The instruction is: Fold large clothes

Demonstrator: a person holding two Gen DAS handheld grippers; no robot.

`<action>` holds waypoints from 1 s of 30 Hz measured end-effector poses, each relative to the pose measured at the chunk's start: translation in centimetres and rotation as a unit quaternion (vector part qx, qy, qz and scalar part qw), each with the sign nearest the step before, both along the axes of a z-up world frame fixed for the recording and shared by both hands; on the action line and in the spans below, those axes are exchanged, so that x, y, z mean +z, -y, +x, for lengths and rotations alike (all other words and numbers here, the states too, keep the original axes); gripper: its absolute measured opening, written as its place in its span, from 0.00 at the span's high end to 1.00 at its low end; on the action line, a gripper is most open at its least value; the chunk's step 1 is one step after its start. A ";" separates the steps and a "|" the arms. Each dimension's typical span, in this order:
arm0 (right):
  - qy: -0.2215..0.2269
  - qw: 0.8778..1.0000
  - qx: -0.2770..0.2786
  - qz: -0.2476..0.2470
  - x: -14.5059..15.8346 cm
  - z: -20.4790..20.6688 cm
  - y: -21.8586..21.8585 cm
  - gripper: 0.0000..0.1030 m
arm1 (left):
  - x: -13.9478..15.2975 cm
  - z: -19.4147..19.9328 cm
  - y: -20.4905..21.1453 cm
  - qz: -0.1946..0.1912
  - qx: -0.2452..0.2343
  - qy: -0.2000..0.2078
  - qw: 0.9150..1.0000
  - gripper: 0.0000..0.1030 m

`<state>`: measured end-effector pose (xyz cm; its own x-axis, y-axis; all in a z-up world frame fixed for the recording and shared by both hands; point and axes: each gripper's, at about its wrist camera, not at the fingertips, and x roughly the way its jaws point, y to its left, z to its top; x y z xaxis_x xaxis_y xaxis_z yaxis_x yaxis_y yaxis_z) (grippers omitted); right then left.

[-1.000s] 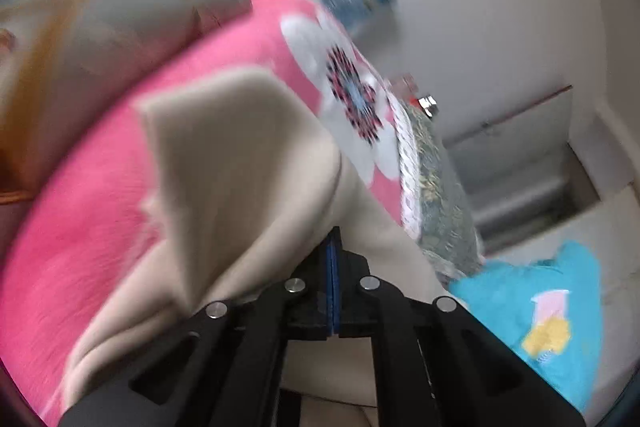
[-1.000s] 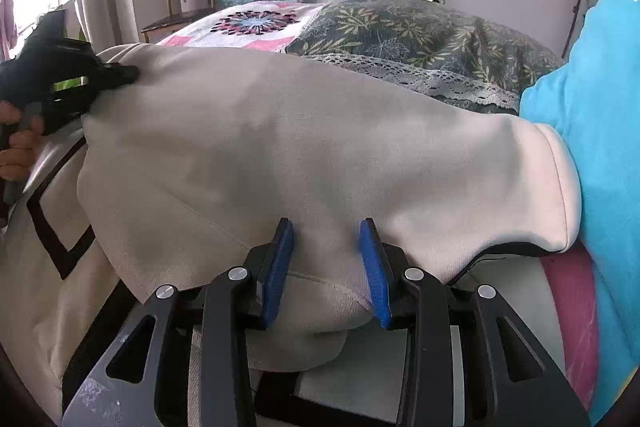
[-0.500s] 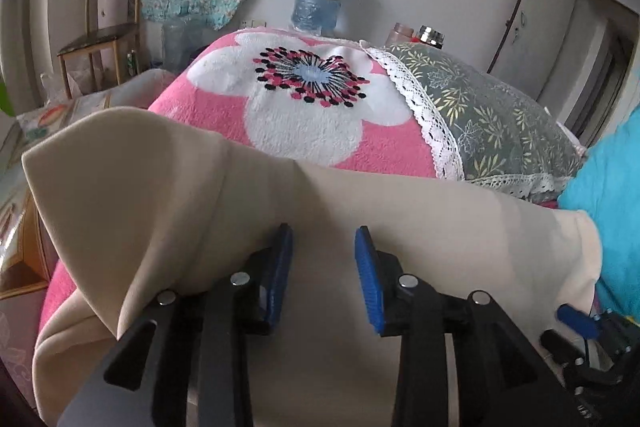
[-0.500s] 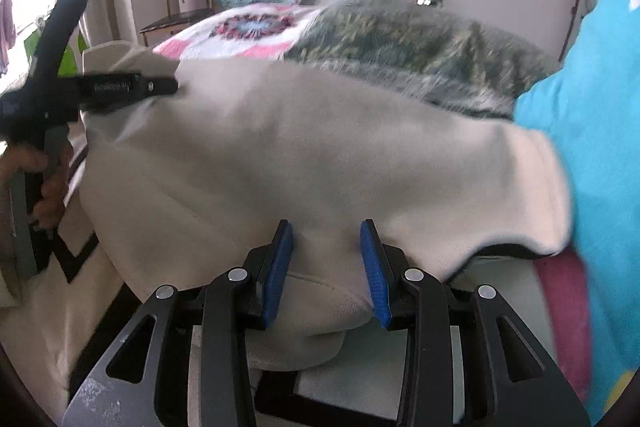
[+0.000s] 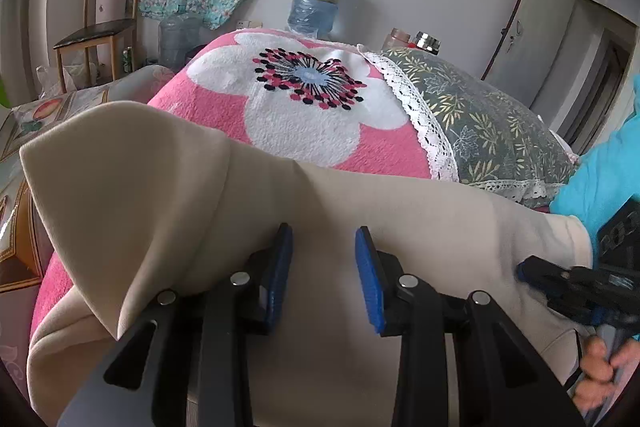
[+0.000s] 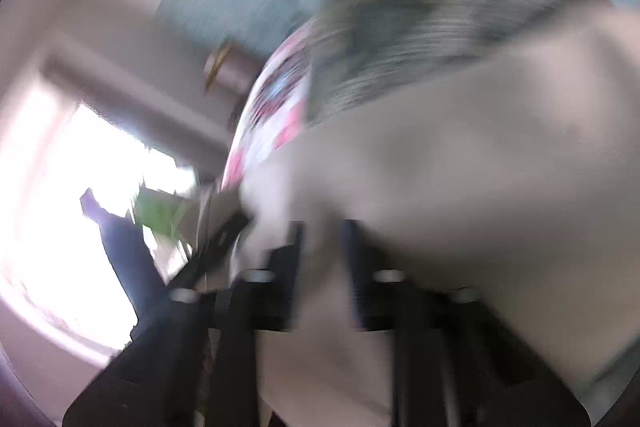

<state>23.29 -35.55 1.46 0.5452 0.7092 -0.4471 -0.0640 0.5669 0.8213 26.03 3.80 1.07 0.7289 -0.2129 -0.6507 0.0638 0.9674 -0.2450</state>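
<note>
On the bed, seen from the left wrist, the beige garment (image 5: 360, 211) lies spread across the pink flower blanket (image 5: 300, 123), with its long axis from left to right. The left gripper (image 5: 323, 267) stands over its middle, jaws moderately apart and holding nothing. At the right edge the right gripper (image 5: 560, 279) meets the cuff end, so this hand is nearer to that end.

From the right wrist everything is blurred. The beige cloth fills the view ahead, and the jaws have just been closing; whether they pinch cloth, I cannot tell.
</note>
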 end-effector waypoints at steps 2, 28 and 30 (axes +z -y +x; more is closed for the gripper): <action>-0.007 0.999 -0.031 0.040 -1.1 -0.3 2.6 1.00 | 0.0 0.0 0.1 0.000 -0.001 0.001 1.000 0.69; 0.114 0.854 0.175 -0.477 7.3 -12.8 -12.3 0.54 | 5.2 -8.9 3.9 0.138 -0.160 0.000 0.977 0.66; 0.129 0.833 0.228 -0.488 7.7 -15.1 -13.6 0.53 | 5.5 -11.8 4.8 0.145 -0.219 -0.013 0.965 0.60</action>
